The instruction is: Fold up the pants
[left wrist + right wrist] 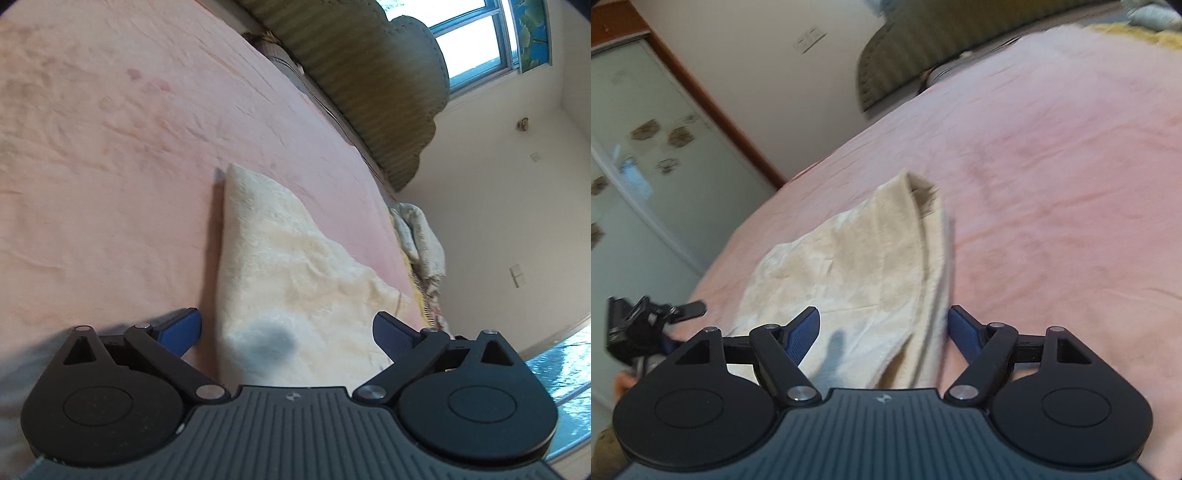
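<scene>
Cream fleece pants [291,266] lie folded in a compact bundle on the pink bedspread [110,166]. My left gripper [286,332] is open just above the near end of the bundle, holding nothing. In the right wrist view the pants [857,258] show stacked layers along their right edge. My right gripper [882,332] is open over the near end of the bundle, empty. The left gripper [653,321] shows at the far left of the right wrist view, beside the pants.
An olive striped headboard cushion [373,81] runs along the far side of the bed. A crumpled patterned blanket [421,240] hangs at the bed edge. A window [476,40] and white walls stand beyond. A mirrored wardrobe door [639,177] stands left of the bed.
</scene>
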Demonstrator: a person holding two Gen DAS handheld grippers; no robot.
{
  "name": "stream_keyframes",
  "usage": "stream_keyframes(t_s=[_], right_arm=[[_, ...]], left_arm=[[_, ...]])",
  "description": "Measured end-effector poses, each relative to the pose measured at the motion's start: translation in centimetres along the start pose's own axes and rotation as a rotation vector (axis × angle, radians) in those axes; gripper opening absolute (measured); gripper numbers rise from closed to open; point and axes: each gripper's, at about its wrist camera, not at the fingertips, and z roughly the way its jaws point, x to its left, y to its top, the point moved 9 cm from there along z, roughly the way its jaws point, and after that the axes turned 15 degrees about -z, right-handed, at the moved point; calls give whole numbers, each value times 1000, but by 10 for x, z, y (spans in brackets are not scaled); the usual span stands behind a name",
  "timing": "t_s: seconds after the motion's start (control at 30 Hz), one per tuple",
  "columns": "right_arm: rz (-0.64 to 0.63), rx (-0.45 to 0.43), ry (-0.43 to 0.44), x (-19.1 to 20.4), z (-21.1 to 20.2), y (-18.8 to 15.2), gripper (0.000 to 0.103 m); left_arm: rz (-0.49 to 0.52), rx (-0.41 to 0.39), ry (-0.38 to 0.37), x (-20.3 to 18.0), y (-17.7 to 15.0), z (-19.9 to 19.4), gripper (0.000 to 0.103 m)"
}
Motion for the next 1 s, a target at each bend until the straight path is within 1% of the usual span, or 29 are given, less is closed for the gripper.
stream_keyframes(t_s=[0.1, 0.2, 0.27, 0.3, 0.33, 0.37, 0.4, 0.43, 0.47, 0.5, 0.53, 0.63, 0.8, 1.0], right_arm=[[-6, 19, 61, 1, 14, 6, 77], [79, 4, 144, -8, 28, 15, 77], [116, -13, 167, -13, 35, 22, 76], [118, -9, 162, -13, 38, 24, 75], [101, -2, 144, -10, 41, 24, 68], [73, 10, 118, -8, 42, 23, 63], [44, 21, 84, -6, 43, 21, 50], [28, 24, 57, -6, 41, 20, 43], [22, 22, 49, -6, 39, 18, 42], [26, 13, 51, -6, 36, 17, 38], [30, 7, 49, -6, 35, 16, 36], [4, -5, 19, 0, 32, 16, 34], [-62, -14, -33, 16, 29, 21, 30], [-98, -25, -56, 23, 23, 24, 27]], left_arm=[[12, 26, -25, -8, 1, 15, 101], [64, 12, 6, -15, -2, 29, 100], [115, 4, 46, -20, -6, 36, 98], [150, -10, 77, -22, -9, 37, 94], [186, -27, 112, -24, -12, 39, 88], [228, -45, 151, -26, -15, 39, 83], [276, -67, 201, -27, -17, 39, 72], [321, -90, 252, -27, -20, 39, 59], [358, -112, 295, -27, -22, 39, 55], [383, -128, 324, -27, -23, 39, 47], [392, -138, 333, -27, -24, 36, 44], [414, -169, 372, -26, -26, 34, 39], [474, -208, 420, -32, -32, 30, 36], [501, -231, 426, -38, -35, 24, 32]])
